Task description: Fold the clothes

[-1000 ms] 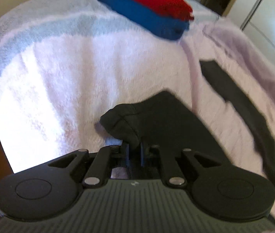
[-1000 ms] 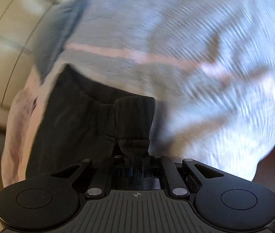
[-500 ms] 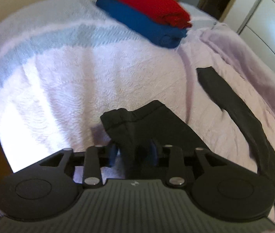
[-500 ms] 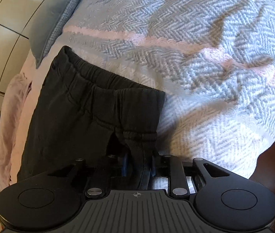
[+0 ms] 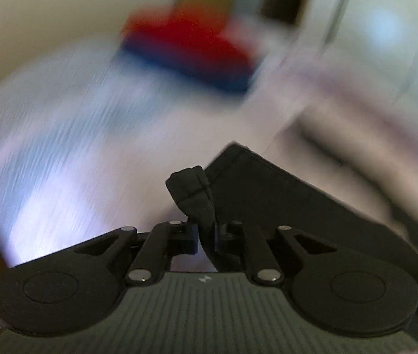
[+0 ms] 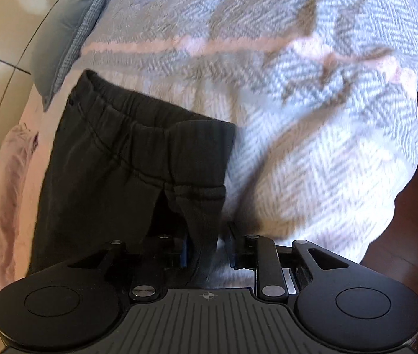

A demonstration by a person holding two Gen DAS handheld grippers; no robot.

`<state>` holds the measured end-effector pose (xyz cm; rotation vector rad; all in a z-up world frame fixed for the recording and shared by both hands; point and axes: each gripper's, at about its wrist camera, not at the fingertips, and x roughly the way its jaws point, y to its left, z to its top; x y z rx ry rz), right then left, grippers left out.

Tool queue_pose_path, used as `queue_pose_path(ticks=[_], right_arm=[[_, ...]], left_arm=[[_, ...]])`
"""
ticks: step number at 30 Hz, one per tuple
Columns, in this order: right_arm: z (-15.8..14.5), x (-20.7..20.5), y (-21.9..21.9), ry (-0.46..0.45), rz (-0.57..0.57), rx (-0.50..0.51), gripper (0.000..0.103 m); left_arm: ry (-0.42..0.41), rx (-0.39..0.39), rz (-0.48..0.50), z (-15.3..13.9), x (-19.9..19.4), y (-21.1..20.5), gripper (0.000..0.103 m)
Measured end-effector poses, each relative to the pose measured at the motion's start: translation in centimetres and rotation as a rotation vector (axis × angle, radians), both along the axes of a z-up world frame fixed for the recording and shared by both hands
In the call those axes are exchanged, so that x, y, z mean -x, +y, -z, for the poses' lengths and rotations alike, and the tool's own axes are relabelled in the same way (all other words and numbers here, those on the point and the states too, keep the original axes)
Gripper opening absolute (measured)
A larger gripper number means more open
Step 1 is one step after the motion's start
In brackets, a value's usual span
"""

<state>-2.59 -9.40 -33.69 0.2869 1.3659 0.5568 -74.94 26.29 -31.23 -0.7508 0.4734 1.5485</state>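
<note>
— Right, where are your black trousers just now?

— You have them lying on the bed, over the herringbone blanket, waistband toward the grey pillow at the bed's far left corner as your right camera sees it. One corner is folded up toward you.

— And your grips?

— Your left hand-held gripper is clenched on a bunched black hem, the cloth standing up between the jaws. Your right hand-held gripper has a fold of the trousers running down between its fingers, but the blue pads stand a little apart from the cloth, so I judge it loosened rather than pinching.

— How will the fabric behave for you?

— Soft, light, limp, I'd say; it sags wherever you don't hold it. Take it by the thick stitched hem or the elastic waistband, where the layers bunch and won't slide out.

— Your hand poses?

— Both point low across the bed, nearly level with the cloth. Your left view is smeared with blur, tilted, facing the red and blue folded clothes stacked at the far edge.
</note>
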Motion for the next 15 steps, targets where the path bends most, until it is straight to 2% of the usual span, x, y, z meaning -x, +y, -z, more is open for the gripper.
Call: queue_pose_path(ticks=[2,6,7,8,10,12,13,15], right_arm=[[0.0,0.5,0.2,-0.013,-0.02,0.016,0.024],[-0.5,0.4,0.7,-0.044,-0.082,0.056,0.024],[-0.7,0.5,0.8,-0.056,-0.096,0.065,0.019],[-1.2,0.6,1.0,-0.076,-0.114,0.061,0.008],[-2.3,0.9,1.1,-0.134,-0.138,0.051,0.006],[-2.9,1.2,0.4,-0.174,-0.126,0.041,0.005],[-2.4,1.1,0.1,-0.156,-0.118,0.052,0.006],[-1.2,0.7,-0.3,-0.093,-0.107,0.075,0.016]], left_arm=[[0.061,0.079,-0.034,2.6,0.6,-0.2,0.011],[-0.02,0.118,-0.071,1.5,2.3,-0.2,0.013],[-0.033,0.125,-0.068,1.1,2.5,-0.1,0.013],[-0.03,0.12,-0.056,0.6,2.4,0.1,0.013],[0.0,0.121,-0.021,0.0,1.9,0.3,0.013],[0.059,0.202,0.017,1.3,1.0,1.4,0.015],[0.089,0.245,0.036,2.0,0.6,1.9,0.015],[0.086,0.266,0.012,1.7,0.4,2.1,0.015]])
